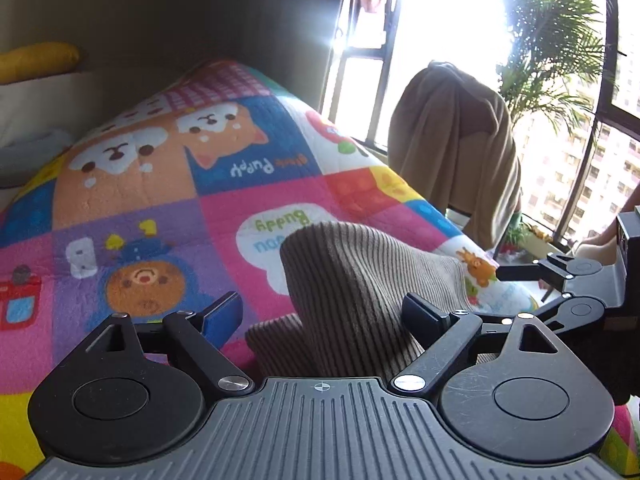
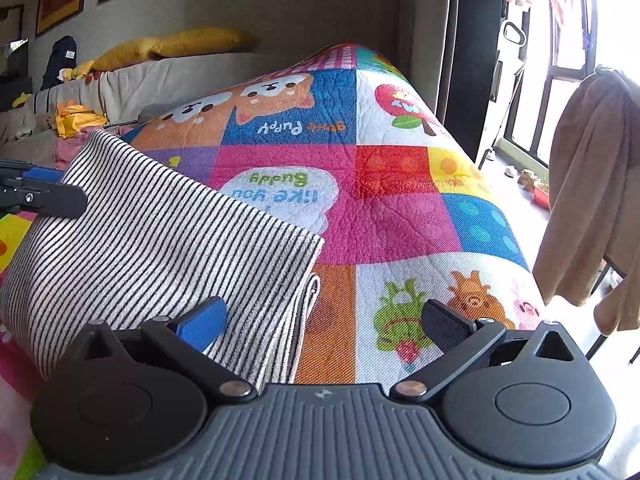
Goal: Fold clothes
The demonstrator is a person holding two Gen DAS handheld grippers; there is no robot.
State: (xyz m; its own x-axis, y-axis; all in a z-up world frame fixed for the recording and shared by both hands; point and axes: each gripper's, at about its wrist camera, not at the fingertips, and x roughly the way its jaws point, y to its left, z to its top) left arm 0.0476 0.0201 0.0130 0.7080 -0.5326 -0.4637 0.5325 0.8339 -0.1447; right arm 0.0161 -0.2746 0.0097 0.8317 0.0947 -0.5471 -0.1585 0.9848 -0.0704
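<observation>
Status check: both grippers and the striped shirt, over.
Left gripper open, striped shirt between jaws, not pinched. Right gripper open, empty, at shirt's edge. Shirt folded on quilt. Nothing in the way.

Hovering wide open, right gripper [image 2: 324, 320], over folded striped garment [image 2: 160, 240] lying on colourful cartoon quilt [image 2: 400, 208].

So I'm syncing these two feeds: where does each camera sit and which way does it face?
Left wrist: on the left gripper, facing across the striped garment toward the window; right gripper at its right edge.
Right wrist: on the right gripper, facing up the quilt; left gripper's tip at its left edge.
Shared: garment, quilt, brown cloth.
</observation>
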